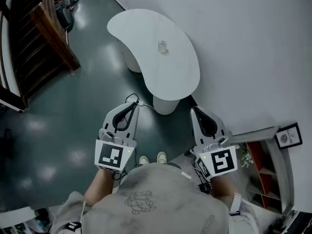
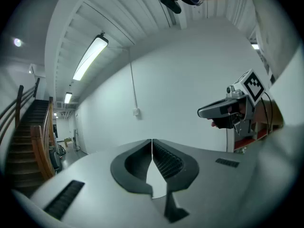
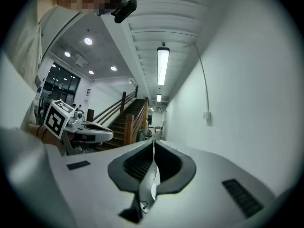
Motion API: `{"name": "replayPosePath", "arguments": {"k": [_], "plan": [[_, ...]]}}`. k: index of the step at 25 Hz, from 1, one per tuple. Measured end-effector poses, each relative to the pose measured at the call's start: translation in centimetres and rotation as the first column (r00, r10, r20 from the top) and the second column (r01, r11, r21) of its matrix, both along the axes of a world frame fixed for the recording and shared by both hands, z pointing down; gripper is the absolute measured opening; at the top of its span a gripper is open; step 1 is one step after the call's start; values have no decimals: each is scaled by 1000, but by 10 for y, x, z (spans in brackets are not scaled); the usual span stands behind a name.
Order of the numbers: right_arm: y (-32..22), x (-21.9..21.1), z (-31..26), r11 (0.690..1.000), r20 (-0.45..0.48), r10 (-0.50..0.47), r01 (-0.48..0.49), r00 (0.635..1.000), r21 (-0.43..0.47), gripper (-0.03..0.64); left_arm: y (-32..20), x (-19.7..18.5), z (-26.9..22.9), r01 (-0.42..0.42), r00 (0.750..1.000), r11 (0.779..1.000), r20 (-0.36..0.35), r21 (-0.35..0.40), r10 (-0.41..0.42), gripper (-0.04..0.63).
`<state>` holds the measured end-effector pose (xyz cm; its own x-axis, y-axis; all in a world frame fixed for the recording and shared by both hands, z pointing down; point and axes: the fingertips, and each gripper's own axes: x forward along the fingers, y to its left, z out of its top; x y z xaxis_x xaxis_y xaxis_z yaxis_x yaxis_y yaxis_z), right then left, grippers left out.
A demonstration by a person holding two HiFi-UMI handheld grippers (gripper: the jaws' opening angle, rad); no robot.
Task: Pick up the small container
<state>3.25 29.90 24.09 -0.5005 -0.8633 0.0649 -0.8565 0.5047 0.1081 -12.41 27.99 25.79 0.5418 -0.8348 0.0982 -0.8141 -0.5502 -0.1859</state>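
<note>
Nothing of the task is done yet, as far as the views show.

The dark green floor (image 1: 58,130) fills the left and middle of the head view, and a white wall (image 1: 253,43) fills the right. A white, bean-shaped table (image 1: 146,28) stands at upper centre, against the wall. Wooden stairs (image 1: 29,48) run down the upper left edge, and a shelf (image 1: 265,165) sits at lower right.

The person stands well back from the table, with both grippers held close to the body in the lower half of the frame.

The left gripper (image 1: 131,105) has its jaws pressed together with nothing between them; its own view shows only wall beyond the tips (image 2: 152,148). The right gripper (image 1: 197,112) is the same, jaws together and empty, and its own view looks toward the stairs (image 3: 153,151).

The container (image 1: 162,46) stands upright near the middle of the table, at upper centre, well apart from both grippers and untouched.

By my reading, all of it is left: walk up to the table, open one gripper, set its jaws round the container, close them and lift.
</note>
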Motion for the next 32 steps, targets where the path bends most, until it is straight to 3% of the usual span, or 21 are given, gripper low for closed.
{"name": "replayPosePath", "arguments": {"k": [3,21,32], "plan": [[1,-1,-5,1000,55,-23,24,998,-19,32,-2,2,-2,0,1000,1000,0,0,0,18],[-29,32,15,998,41,-40,42,998,-48,34,-29,34,4,23,1000,1000,15,-4,-23,18],[-43,74,31,997,76,-41,45,996,-60,34,-38,68,10,53,998,999,35,2,-53,18]]}}
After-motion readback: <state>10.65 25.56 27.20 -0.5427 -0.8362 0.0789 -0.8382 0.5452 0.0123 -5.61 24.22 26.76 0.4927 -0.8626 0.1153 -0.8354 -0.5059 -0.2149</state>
